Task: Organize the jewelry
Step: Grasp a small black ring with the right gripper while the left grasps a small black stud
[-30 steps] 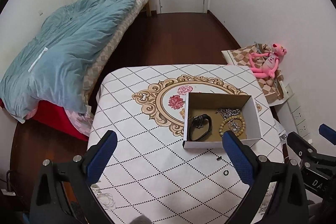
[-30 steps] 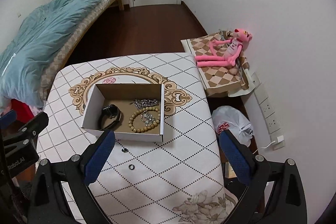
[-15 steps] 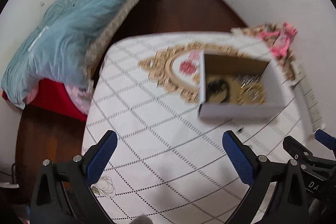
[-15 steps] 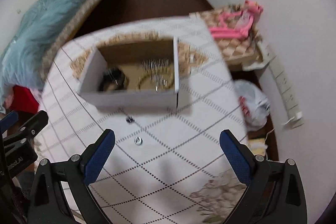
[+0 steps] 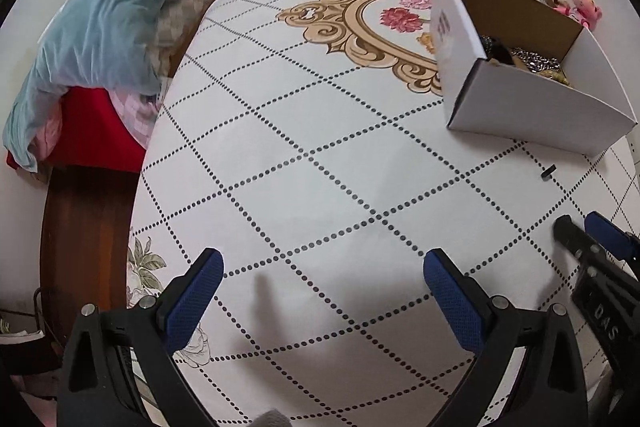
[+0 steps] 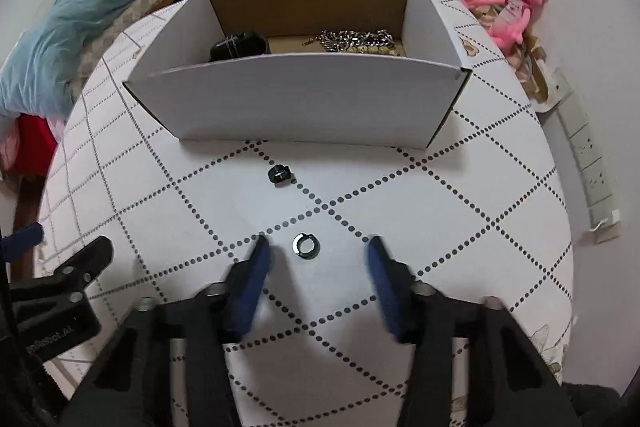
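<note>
Both views are taken from above the table (image 5: 320, 167), angled down along the fingers. The left wrist view is held higher and to the left, with the white box (image 5: 520, 107) at its right edge. The right wrist view is set lower and nearer, squarely facing the box (image 6: 300, 99). Table, box and bed (image 6: 100, 7) are shared by the 2 views.

Over the last 1 s the right gripper (image 6: 318, 247) has dropped low toward the table (image 6: 460, 227) and narrowed its jaws, which now bracket the silver ring (image 6: 305, 246) without touching it. The left gripper (image 5: 320, 279) has also come down, wide apart, nearer the table's left edge.
</note>
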A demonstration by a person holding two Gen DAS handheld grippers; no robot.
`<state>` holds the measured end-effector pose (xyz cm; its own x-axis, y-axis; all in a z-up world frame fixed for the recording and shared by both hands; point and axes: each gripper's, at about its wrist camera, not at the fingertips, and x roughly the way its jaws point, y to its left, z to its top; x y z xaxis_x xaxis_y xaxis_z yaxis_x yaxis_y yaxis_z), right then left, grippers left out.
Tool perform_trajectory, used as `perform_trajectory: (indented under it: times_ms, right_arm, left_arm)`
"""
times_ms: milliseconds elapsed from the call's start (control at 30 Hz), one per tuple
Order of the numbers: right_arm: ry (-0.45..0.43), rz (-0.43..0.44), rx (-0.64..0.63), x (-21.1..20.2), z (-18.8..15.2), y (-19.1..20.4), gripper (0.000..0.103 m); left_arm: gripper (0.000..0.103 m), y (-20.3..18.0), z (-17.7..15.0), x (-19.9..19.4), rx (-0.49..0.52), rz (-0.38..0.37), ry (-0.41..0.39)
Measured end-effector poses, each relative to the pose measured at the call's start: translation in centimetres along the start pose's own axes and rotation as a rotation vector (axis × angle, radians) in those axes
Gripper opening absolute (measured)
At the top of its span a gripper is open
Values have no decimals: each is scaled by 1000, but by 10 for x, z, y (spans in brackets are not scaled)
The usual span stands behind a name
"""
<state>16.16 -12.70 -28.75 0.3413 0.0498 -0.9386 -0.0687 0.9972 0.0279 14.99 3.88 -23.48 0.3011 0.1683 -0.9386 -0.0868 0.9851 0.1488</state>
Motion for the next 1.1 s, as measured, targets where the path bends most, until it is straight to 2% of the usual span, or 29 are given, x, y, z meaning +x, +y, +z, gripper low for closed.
perform_trajectory:
  times_ms: [33, 67, 167, 333, 533, 633, 700, 767, 833, 867, 900, 933, 967, 1100]
  right_arm:
    - [-10, -13, 0, 0, -1, 0, 28]
    - [-19, -12, -4, 0, -2, 0, 12]
    - [-23, 4, 4, -2, -2, -4, 13]
    - [-56, 43, 90, -19, 1, -29, 13]
    - [-75, 8, 180, -29, 0, -71, 13]
    - [-69, -10, 219, -26, 0, -89, 13]
    - [-69, -19, 235, -25, -1, -99, 13]
    - [-73, -22, 250, -24, 0, -107, 13]
    - [-72, -26, 265, -23, 0, -112, 13]
    - [-71, -24, 269, -22, 0, -115, 13]
    - [-69, -24, 273, -21, 0, -116, 13]
    - [-69, -24, 276, -20, 1, -117, 13]
    - [-68, -22, 279, -20, 2, -119, 13]
    - [-70, -20, 287, -19, 2, -122, 13]
  left_arm:
    - [102, 1, 0, 1, -1, -2, 3]
    - [102, 1, -1, 2, -3, -5, 6]
    - [102, -1, -2, 3, -1, -18, 11]
    - [102, -17, 1, -3, 16, -57, -11]
    - [101, -60, 16, -10, 34, -183, -52]
    - [101, -86, 24, -12, 63, -222, -81]
    - [93, -100, 27, -11, 88, -219, -95]
    - [78, -116, 30, -9, 127, -226, -101]
    - [71, -124, 31, -5, 153, -223, -104]
    - [63, -129, 31, -4, 166, -229, -108]
    - [59, -130, 33, -2, 176, -227, -108]
    - [52, -134, 33, -1, 188, -227, -115]
    - [40, -137, 33, 1, 202, -230, -116]
    - [19, -142, 34, 2, 235, -251, -128]
